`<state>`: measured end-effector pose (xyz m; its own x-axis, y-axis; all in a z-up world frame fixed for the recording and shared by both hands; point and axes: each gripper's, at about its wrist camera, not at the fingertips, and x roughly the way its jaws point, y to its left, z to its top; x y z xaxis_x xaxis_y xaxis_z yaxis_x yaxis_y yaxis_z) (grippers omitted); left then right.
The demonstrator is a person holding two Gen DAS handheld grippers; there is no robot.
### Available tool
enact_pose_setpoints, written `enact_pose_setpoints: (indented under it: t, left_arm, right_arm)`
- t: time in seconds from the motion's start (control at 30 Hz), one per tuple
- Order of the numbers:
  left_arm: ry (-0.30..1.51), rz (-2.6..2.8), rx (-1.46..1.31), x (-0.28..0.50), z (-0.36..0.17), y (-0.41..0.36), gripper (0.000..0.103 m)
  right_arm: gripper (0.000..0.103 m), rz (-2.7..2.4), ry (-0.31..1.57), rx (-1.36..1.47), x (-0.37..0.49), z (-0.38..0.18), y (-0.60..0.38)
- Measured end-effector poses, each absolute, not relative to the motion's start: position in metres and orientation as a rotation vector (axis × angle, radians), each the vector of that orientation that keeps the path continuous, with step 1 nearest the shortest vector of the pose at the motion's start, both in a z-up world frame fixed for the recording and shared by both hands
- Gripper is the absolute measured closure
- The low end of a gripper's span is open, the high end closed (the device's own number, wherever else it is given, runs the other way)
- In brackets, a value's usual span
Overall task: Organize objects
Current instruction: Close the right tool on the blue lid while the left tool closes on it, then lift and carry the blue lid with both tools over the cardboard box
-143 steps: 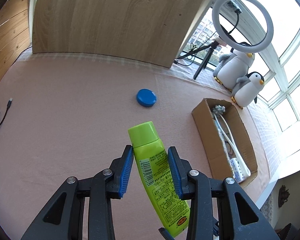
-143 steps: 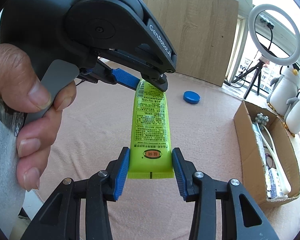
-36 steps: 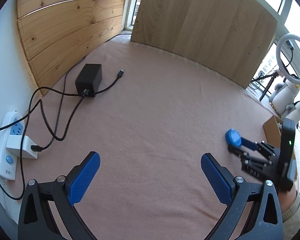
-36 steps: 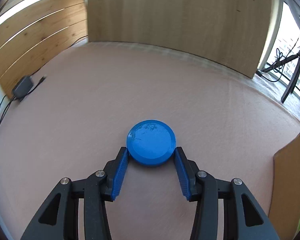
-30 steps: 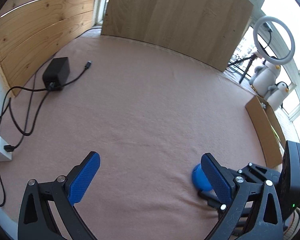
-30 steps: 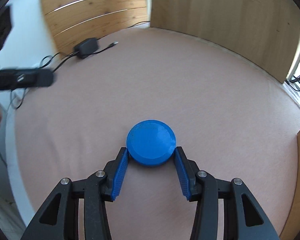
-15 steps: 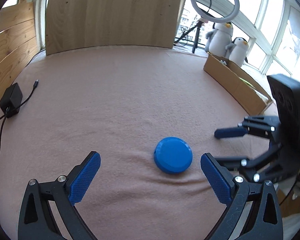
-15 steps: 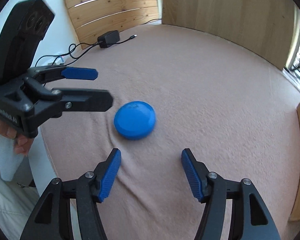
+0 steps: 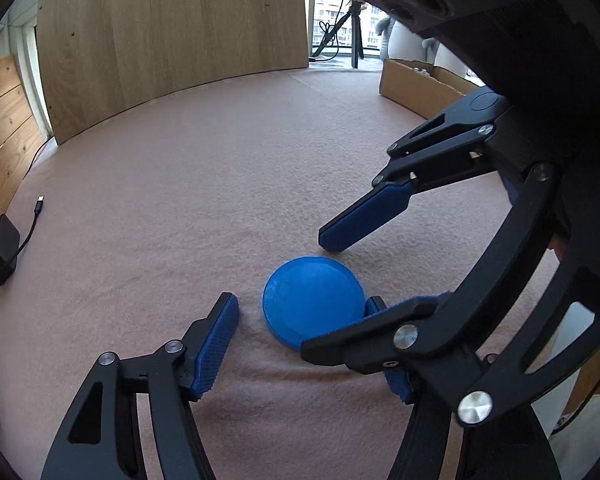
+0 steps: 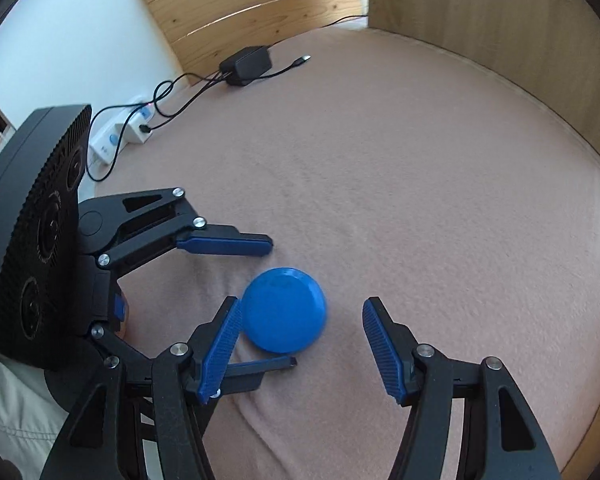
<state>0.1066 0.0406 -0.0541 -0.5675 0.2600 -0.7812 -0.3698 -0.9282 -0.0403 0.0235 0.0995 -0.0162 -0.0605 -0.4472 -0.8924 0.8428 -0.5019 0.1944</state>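
Near the tabletop's [image 9: 180, 200] front edge, the left gripper [image 9: 304, 344] is closing its jaws around the blue lid [image 9: 314, 306], not yet clamping it, while the right gripper [image 10: 300, 344] is standing apart, straddling it.
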Motion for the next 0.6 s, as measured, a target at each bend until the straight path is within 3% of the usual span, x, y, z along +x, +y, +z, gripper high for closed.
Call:
enact_pose_setpoints:
  t: [0.17, 0.27, 0.6]
  left_arm:
    - [0.182, 2.484, -1.197, 0.105, -0.053, 0.042, 0.049]
    - [0.178, 2.482, -1.197, 0.104, -0.053, 0.040, 0.049]
    - [0.199, 2.485, -1.185, 0.101, -0.041, 0.040, 0.049]
  right_arm:
    - [0.046, -1.690, 0.558, 1.255, 0.024, -0.024, 0.088]
    - [0.056, -1.666, 0.555, 1.254, 0.025, -0.023, 0.087]
    - [0.057, -1.675, 0.539, 1.255, 0.024, -0.015, 0.090]
